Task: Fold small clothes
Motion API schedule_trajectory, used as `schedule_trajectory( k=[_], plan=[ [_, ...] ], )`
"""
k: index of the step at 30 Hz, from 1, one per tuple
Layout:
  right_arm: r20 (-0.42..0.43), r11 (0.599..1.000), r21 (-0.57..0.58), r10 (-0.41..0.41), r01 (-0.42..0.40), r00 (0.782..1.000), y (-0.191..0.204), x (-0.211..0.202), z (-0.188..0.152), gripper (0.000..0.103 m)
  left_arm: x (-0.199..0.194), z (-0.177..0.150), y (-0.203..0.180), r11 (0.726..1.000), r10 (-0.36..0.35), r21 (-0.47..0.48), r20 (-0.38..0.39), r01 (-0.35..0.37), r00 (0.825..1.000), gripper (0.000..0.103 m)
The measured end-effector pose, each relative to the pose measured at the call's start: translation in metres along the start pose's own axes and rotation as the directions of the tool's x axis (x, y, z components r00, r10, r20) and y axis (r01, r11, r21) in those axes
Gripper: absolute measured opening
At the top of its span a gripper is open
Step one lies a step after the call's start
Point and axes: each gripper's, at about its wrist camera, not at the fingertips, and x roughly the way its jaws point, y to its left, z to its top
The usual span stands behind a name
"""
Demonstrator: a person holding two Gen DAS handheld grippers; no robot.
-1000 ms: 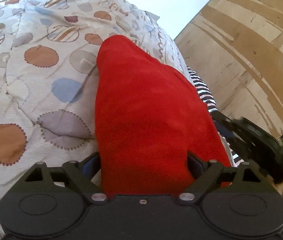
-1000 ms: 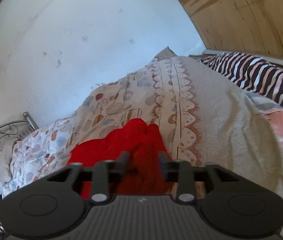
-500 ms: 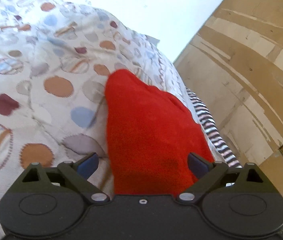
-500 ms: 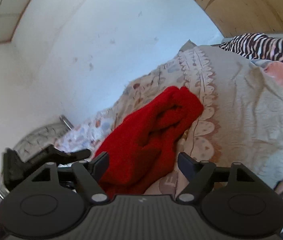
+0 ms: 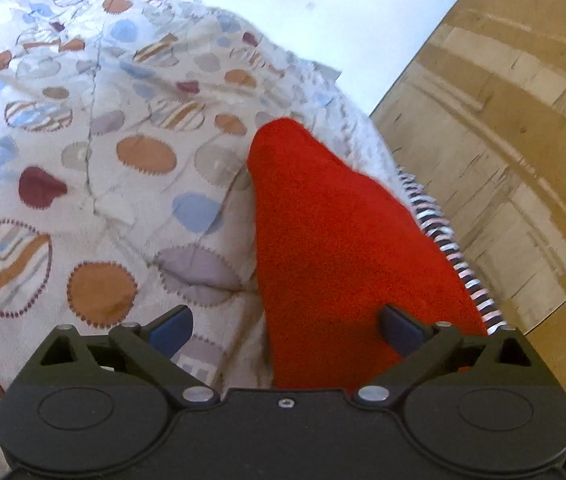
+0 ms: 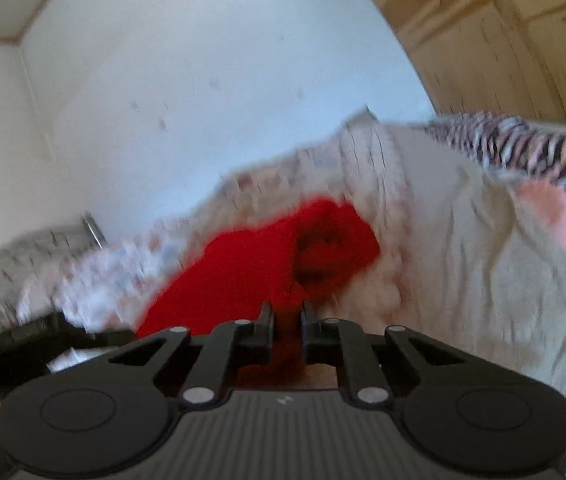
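**Red garment on bed: right tool pinching near edge, left tool released**

Inspected near to far. In the left wrist view, found left gripper (image 5: 285,330) spread wide, blue pads either side of the red garment (image 5: 343,240) but apart from it, holding nothing. In the right wrist view, heavily blurred, found right gripper (image 6: 286,322) pressed nearly together with a fold of the red garment (image 6: 259,268) between its fingers; judged pinching the near edge, though blur prevented certainty.

Located garment lying on the patterned quilt (image 5: 103,184), directly ahead of both tools. Noted long axis running from the left tool away toward the far wall, narrowing to a point at the far end. Seen from the right tool, observed bunched rolled portion at far right, flatter spread toward near left.

Judged right hand better placed for the coming fold, already on cloth; left free to pin or re-grasp. Further back, recorded striped fabric (image 6: 523,148) at right and wooden panelling (image 5: 503,140) beyond.
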Motion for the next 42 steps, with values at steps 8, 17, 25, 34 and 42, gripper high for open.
schedule_trajectory(
  k=[8, 17, 25, 34, 42],
  plan=[
    [0.027, 0.999, 0.044, -0.008, 0.007, 1.000, -0.006, 0.003, -0.013, 0.017, 0.008, -0.008, 0.004, 1.000, 0.019, 0.010, -0.020, -0.018, 1.000, 0.102],
    [0.099, 0.991, -0.092, -0.089, 0.098, 0.991, 0.006, -0.007, 0.013, 0.074, 0.005, 0.000, -0.005, 0.996, 0.050, 0.068, -0.012, -0.049, 0.999, 0.102],
    [0.093, 0.971, -0.181, -0.140, 0.155, 0.986, 0.021, 0.056, 0.078, 0.095, 0.004, 0.035, -0.012, 0.996, 0.027, 0.083, 0.086, -0.035, 0.996, 0.102],
    [-0.074, 0.968, -0.167, -0.200, 0.186, 0.977, 0.006, 0.144, 0.087, 0.096, 0.065, 0.056, -0.021, 0.983, 0.111, 0.143, 0.027, -0.113, 0.994, 0.102],
    [-0.074, 0.979, -0.083, -0.190, 0.184, 0.979, -0.027, 0.140, 0.050, 0.093, 0.086, 0.033, -0.018, 0.978, 0.137, 0.163, -0.010, -0.134, 0.991, 0.102]
  ],
)
